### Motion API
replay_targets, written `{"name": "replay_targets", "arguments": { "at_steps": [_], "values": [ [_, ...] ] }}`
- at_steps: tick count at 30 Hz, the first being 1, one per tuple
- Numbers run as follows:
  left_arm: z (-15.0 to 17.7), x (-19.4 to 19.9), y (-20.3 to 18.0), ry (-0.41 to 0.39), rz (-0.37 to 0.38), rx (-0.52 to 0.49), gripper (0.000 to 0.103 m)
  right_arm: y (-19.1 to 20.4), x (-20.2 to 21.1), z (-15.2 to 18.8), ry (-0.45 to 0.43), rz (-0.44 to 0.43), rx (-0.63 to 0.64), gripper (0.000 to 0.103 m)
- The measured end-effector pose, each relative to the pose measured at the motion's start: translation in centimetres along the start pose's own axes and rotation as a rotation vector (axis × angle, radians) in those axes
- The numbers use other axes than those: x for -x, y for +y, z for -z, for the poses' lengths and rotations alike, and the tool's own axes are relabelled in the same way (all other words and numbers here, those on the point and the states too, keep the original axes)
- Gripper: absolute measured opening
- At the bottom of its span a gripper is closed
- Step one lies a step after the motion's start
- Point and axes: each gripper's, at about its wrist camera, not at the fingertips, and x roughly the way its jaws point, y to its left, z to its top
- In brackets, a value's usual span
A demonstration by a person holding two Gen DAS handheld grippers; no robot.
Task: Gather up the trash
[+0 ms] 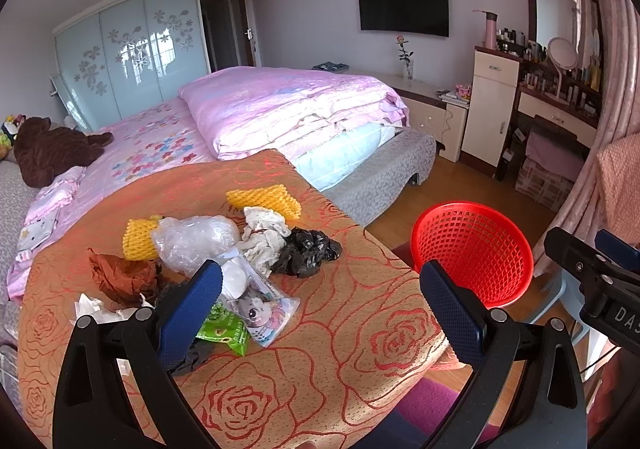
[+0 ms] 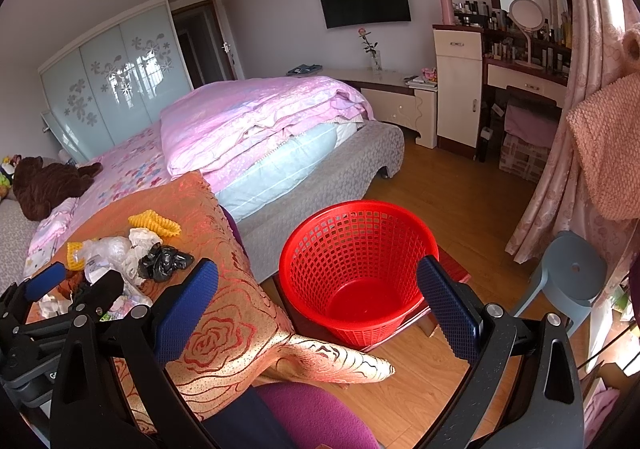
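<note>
Red basket (image 2: 354,269): on floor, right of bench (image 1: 320,329). Trash (image 1: 224,253): heaped on bench cloth. Left gripper (image 1: 320,309): jaws apart, empty. Right gripper (image 2: 316,309): jaws apart, empty.

Crumpled trash lies heaped on the rose-patterned desk (image 1: 340,329): yellow foam netting (image 1: 266,201), a clear plastic bag (image 1: 192,241), white tissue (image 1: 262,237), a black bag (image 1: 306,251), brown paper (image 1: 120,277). Beside it on the floor, the red mesh basket (image 2: 356,269) stands upright, empty.
</note>
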Motion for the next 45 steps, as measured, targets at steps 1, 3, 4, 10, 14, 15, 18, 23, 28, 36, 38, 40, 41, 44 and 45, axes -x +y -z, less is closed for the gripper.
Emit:
{"name": "replay_targets", "arguments": {
  "at_steps": [1, 3, 4, 10, 14, 15, 18, 23, 28, 36, 38, 40, 41, 44, 45],
  "values": [
    [0.0, 0.0, 0.1, 0.001, -0.001, 0.004, 0.095, 0.1, -0.1, 0.1, 0.002, -0.001, 0.001, 0.096],
    [-0.1, 0.0, 0.7, 0.002, -0.003, 0.016, 0.095, 0.4, -0.2, 0.5, 0.009, -0.002, 0.005, 0.096],
    [0.0, 0.2, 1.3, 0.003, -0.005, 0.023, 0.095, 0.6, -0.4, 0.6, 0.012, -0.004, 0.008, 0.096],
    [0.3, 0.6, 3.9, 0.016, -0.029, 0.066, 0.095, 1.6, -0.9, 0.7, 0.040, -0.024, 0.036, 0.096],
    [0.8, 0.9, 6.2, 0.024, -0.068, 0.098, 0.095, 2.4, -1.1, 0.7, 0.053, -0.041, 0.066, 0.096],
    [0.9, 1.0, 6.9, 0.025, -0.079, 0.111, 0.095, 2.5, -1.1, 0.6, 0.056, -0.044, 0.071, 0.096],
    [1.2, 1.3, 10.0, 0.025, -0.124, 0.171, 0.095, 3.3, -1.5, 0.4, 0.070, -0.063, 0.102, 0.096],
    [1.8, 1.7, 15.5, 0.024, -0.196, 0.273, 0.095, 4.9, -2.0, 0.4, 0.087, -0.099, 0.157, 0.096],
    [2.8, 2.0, 20.5, 0.041, -0.226, 0.390, 0.095, 6.0, -2.1, -0.1, 0.091, -0.121, 0.193, 0.096],
    [4.9, 0.3, 23.9, 0.104, -0.178, 0.478, 0.087, 6.2, -2.4, 0.0, 0.099, -0.134, 0.199, 0.096],
    [5.3, -0.5, 23.9, 0.127, -0.142, 0.497, 0.080, 6.2, -2.6, 0.3, 0.110, -0.136, 0.196, 0.096],
    [5.6, -1.0, 23.8, 0.141, -0.119, 0.494, 0.072, 6.3, -2.8, 0.4, 0.116, -0.137, 0.197, 0.096],
    [5.6, -1.3, 23.6, 0.154, -0.114, 0.489, 0.064, 6.3, -2.9, 0.5, 0.119, -0.136, 0.198, 0.096],
    [6.2, -2.1, 23.5, 0.186, -0.097, 0.500, 0.043, 6.3, -2.9, 0.5, 0.120, -0.137, 0.200, 0.096],
    [6.3, -2.2, 23.6, 0.191, -0.096, 0.507, 0.034, 6.4, -2.9, 0.5, 0.120, -0.138, 0.201, 0.096]
  ]
}}
